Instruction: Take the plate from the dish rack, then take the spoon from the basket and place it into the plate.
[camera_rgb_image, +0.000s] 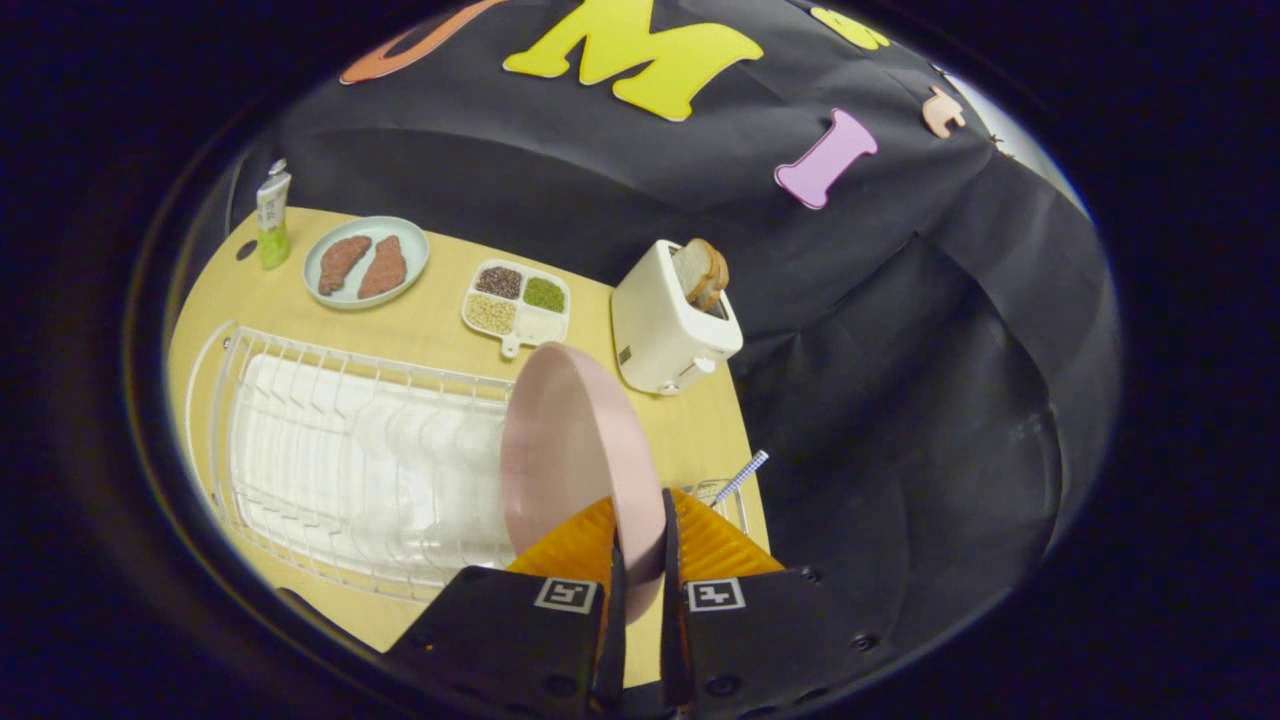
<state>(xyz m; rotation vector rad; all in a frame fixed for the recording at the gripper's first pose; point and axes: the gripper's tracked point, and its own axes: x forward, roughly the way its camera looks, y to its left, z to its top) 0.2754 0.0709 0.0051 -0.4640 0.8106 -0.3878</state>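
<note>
A pink plate stands on edge between my two orange fingers, its rim pinched by both. My gripper is shut on that rim, holding the plate just above the right end of the white wire dish rack. Past the right finger, a spoon with a blue-and-white checked handle sticks up from a wire basket, which my finger mostly hides.
On the wooden table beyond the rack sit a white toaster with bread slices, a divided dish of beans, a pale plate with two pieces of meat, and a green tube. The table's right edge runs just beyond the basket.
</note>
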